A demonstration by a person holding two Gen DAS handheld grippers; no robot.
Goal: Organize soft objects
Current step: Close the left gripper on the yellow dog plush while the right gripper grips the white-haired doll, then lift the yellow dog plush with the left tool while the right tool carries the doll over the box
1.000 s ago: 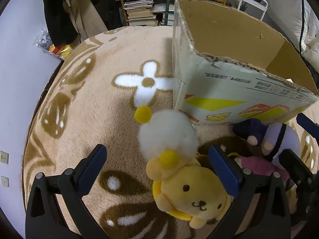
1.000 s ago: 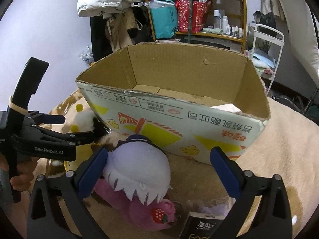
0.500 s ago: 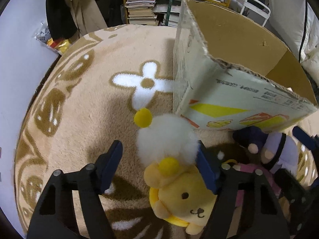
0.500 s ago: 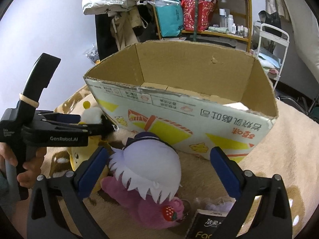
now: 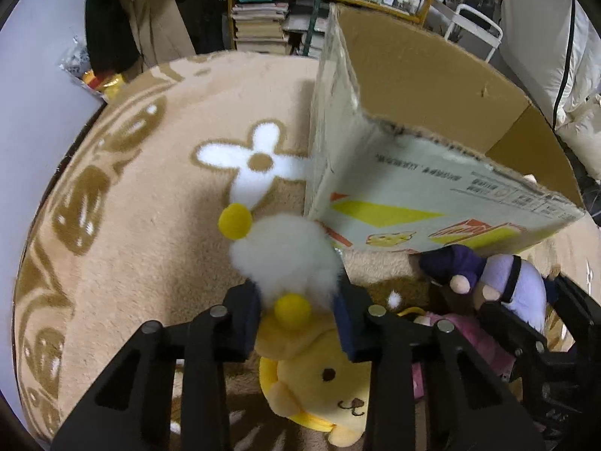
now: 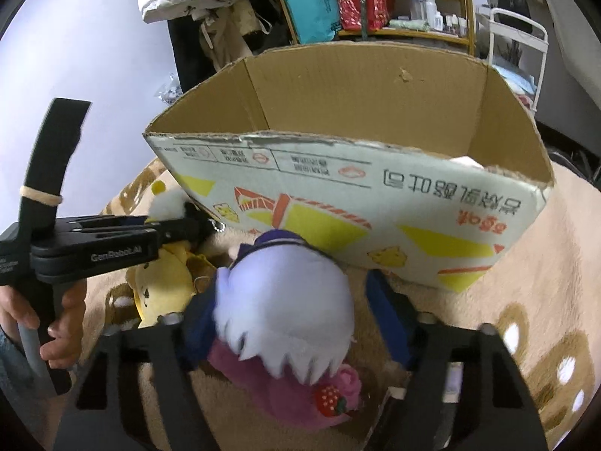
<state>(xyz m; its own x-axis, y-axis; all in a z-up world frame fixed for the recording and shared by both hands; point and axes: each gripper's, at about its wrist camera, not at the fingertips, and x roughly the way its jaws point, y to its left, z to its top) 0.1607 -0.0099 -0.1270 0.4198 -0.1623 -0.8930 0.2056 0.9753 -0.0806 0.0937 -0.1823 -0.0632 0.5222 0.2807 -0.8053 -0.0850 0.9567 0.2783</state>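
The white pom-pom toy (image 5: 284, 253) sits squeezed between the narrowed blue pads of the left gripper (image 5: 298, 314), atop the yellow dog plush (image 5: 319, 372) and just beside the cardboard box (image 5: 413, 195) corner. The open box rises close ahead; bare patterned rug (image 5: 150, 206) spreads to the left. The right gripper (image 6: 296, 323) straddles the lavender-haired doll (image 6: 285, 300), left pad touching, right pad just clear.
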